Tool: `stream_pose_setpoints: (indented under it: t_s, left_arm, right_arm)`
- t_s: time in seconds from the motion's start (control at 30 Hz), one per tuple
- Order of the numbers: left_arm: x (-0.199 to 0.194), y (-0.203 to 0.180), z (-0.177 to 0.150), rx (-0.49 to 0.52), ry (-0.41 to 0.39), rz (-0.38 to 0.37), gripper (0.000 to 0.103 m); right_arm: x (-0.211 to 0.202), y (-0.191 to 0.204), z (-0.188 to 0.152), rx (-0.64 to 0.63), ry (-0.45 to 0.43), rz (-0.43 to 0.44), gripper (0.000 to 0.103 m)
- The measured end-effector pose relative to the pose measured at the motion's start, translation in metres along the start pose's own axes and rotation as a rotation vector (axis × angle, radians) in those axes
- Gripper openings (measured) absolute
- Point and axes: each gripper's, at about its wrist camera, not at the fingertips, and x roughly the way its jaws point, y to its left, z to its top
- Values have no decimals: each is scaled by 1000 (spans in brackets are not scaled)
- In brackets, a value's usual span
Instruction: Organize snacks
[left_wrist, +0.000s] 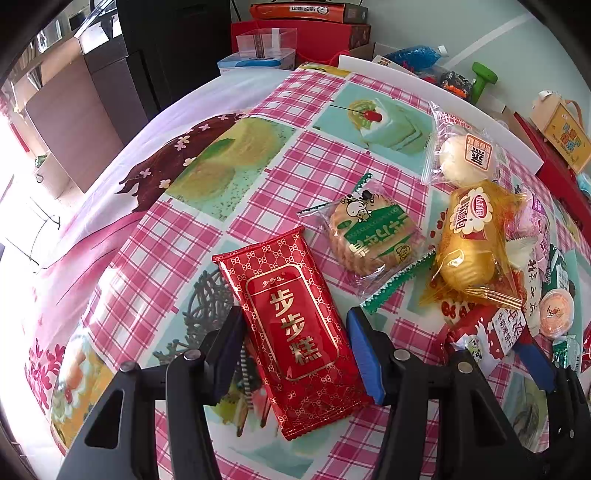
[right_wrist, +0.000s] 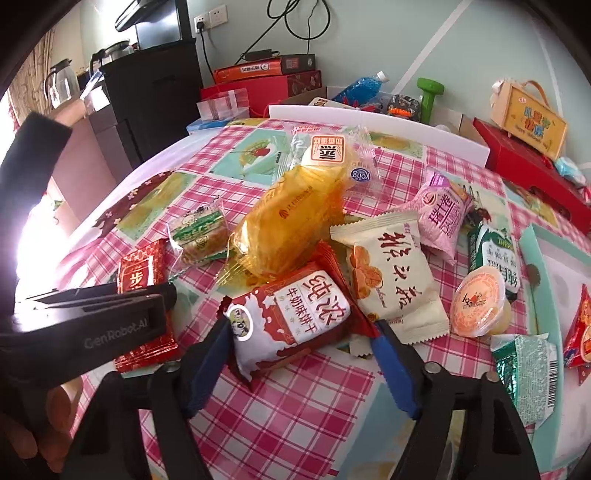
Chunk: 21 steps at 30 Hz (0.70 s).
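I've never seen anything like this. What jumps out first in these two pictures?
A jumble of wrapped snacks on a pink checked tablecloth. In the left view, a long red packet lies between the open jaws of the left gripper. In the right view, the right gripper straddles a red-and-white biscuit packet, with a glossy orange bag piled behind.

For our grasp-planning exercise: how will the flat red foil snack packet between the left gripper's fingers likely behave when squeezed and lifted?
The flat red foil snack packet looks glossy, so probably slippery. It lies flat and thin, likely light, and may bend. The left gripper straddles it, open.
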Motion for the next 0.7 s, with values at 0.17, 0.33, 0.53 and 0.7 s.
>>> stream_pose_setpoints:
  t_s: [0.17,0.33,0.53,0.7]
  left_arm:
    - [0,0,0,7,-2,-2,58]
    - [-1,-1,0,15,-2,-7,57]
    - [-2,1,1,15,0,-16,57]
    - [-2,0,1,24,0,-16,57]
  right_arm:
    - [-1,-1,0,20,-5,27,62]
    - [-4,-3,-1,16,5,46,56]
    - [-13,-13,-4,-13,33,20,55]
    - [-22,-21,-8,-42,52,-14,55]
